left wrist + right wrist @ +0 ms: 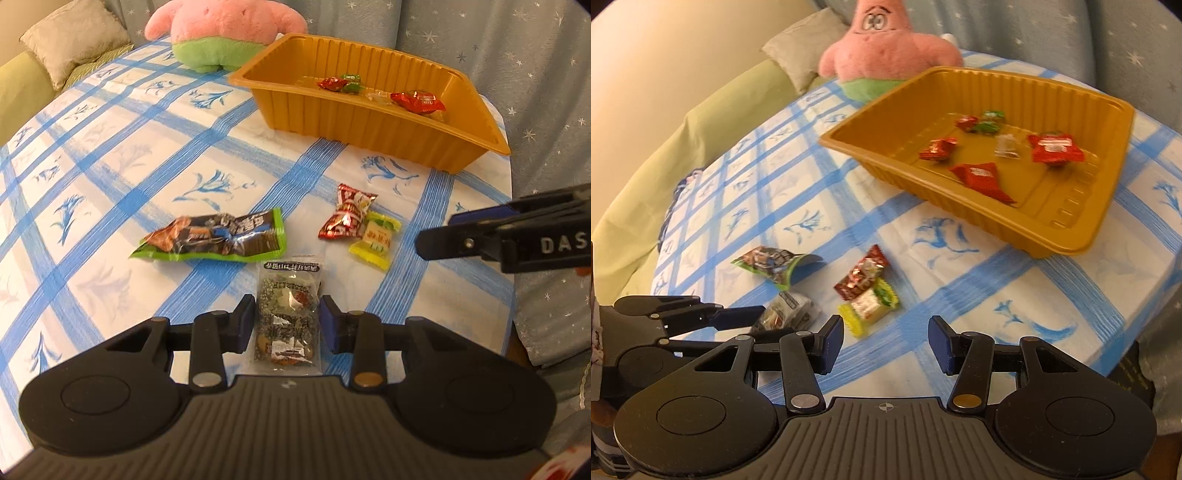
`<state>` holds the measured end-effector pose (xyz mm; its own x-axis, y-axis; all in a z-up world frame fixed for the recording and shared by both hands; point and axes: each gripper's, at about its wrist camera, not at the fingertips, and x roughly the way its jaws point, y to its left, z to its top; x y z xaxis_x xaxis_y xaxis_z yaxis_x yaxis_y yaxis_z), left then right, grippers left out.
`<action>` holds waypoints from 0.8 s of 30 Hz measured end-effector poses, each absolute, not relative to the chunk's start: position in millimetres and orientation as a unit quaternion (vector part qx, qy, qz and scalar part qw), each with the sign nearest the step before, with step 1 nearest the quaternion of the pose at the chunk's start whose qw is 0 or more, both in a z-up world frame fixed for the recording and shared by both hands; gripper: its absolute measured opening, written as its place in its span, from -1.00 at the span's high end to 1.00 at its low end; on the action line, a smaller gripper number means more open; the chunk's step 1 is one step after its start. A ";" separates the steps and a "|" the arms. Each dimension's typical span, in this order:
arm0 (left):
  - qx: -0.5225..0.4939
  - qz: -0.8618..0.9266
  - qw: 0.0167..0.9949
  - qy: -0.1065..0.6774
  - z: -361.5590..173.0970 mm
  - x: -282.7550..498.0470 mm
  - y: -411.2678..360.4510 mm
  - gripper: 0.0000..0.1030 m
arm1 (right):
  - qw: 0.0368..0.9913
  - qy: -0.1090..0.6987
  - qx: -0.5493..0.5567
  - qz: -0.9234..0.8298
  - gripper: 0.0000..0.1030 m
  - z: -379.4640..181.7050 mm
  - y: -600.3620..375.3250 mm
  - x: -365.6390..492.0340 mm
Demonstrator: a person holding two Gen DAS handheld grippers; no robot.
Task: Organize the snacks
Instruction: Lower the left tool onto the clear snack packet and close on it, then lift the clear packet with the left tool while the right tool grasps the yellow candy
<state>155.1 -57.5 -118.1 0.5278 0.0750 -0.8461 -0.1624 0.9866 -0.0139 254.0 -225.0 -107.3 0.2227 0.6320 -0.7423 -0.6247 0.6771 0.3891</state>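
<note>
Item: clear snack packet on tablecloth, between left gripper pads, nearly pinched | Right gripper: part-open, empty | Advice: grip mid-packet, lift flat, carry to orange tray.

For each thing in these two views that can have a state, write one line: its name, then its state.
Left claw: around the clear packet, pads at its edges.
Right claw: open, empty.
Clear packet: flat on the cloth, between the pads.
Green-edged packet: on the cloth, outside the tray.
Red candy: on the cloth, touching the yellow candy.
Tray: upright, holding several sweets.
</note>
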 end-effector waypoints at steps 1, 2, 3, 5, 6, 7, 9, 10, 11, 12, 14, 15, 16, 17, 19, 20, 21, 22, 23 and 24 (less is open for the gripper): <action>-0.048 0.071 0.872 0.481 -117.9 151.9 -56.1 0.34 | 0.781 0.475 -0.001 0.406 0.01 -108.3 -222.1 253.2; -0.050 0.075 0.872 0.481 -117.7 148.9 -54.5 0.34 | 0.780 0.473 -0.005 0.410 0.01 -109.5 -219.2 252.8; -0.052 0.078 0.872 0.481 -117.4 146.0 -52.8 0.34 | 0.780 0.472 -0.008 0.411 0.01 -111.0 -216.4 252.9; -0.056 0.086 0.871 0.481 -116.6 140.5 -49.0 0.34 | 0.778 0.473 -0.012 0.413 0.01 -113.8 -211.9 254.3; -0.058 0.091 0.871 0.480 -116.1 137.5 -46.9 0.34 | 0.777 0.474 -0.011 0.414 0.01 -115.3 -209.9 254.9; -0.060 0.095 0.871 0.479 -115.6 135.0 -45.3 0.34 | 0.775 0.476 -0.009 0.415 0.01 -116.5 -207.7 255.5; -0.063 0.104 0.870 0.478 -114.8 129.6 -41.2 0.34 | 0.772 0.479 -0.009 0.417 0.01 -118.8 -203.1 256.7; -0.065 0.109 0.870 0.477 -114.5 126.9 -39.0 0.34 | 0.773 0.479 -0.012 0.416 0.01 -119.8 -200.8 257.5; -0.067 0.114 0.869 0.476 -114.2 124.5 -36.7 0.34 | 0.774 0.478 -0.014 0.414 0.01 -120.7 -198.5 257.9; -0.070 0.120 0.869 0.476 -113.9 122.2 -33.9 0.34 | 0.776 0.477 -0.015 0.412 0.01 -121.7 -196.0 258.7; -0.073 0.130 0.868 0.475 -113.0 117.9 -29.7 0.34 | 0.780 0.474 -0.020 0.408 0.09 -123.6 -190.9 259.9; -0.074 0.134 0.867 0.474 -112.7 116.0 -27.7 0.34 | 0.783 0.470 -0.025 0.407 0.17 -124.5 -188.0 260.3; -0.076 0.138 0.867 0.473 -112.5 114.1 -25.4 0.34 | 0.786 0.467 -0.033 0.404 0.33 -125.9 -184.6 260.7; -0.078 0.141 0.866 0.473 -112.3 112.6 -23.5 0.34 | 0.786 0.467 -0.042 0.403 0.36 -127.7 -181.0 261.3; -0.081 0.147 0.865 0.472 -111.7 109.8 -20.2 0.34 | 0.786 0.462 -0.048 0.407 0.36 -129.0 -176.9 261.4; -0.082 0.149 0.865 0.472 -111.6 108.6 -19.0 0.34 | 0.786 0.459 -0.055 0.411 0.36 -128.8 -174.6 260.5; -0.084 0.151 0.865 0.472 -111.5 107.9 -17.9 0.34 | 0.784 0.456 -0.064 0.416 0.36 -128.9 -172.1 258.7; -0.085 0.152 0.865 0.471 -111.4 107.4 -17.3 0.34 | 0.781 0.451 -0.074 0.425 0.36 -128.9 -169.7 255.7; -0.086 0.153 0.865 0.471 -111.4 107.0 -16.2 0.34 | 0.777 0.446 -0.085 0.436 0.40 -128.8 -167.7 252.0; -0.086 0.153 0.865 0.470 -111.3 106.7 -15.8 0.34 | 0.771 0.442 -0.096 0.448 0.40 -128.8 -165.7 247.4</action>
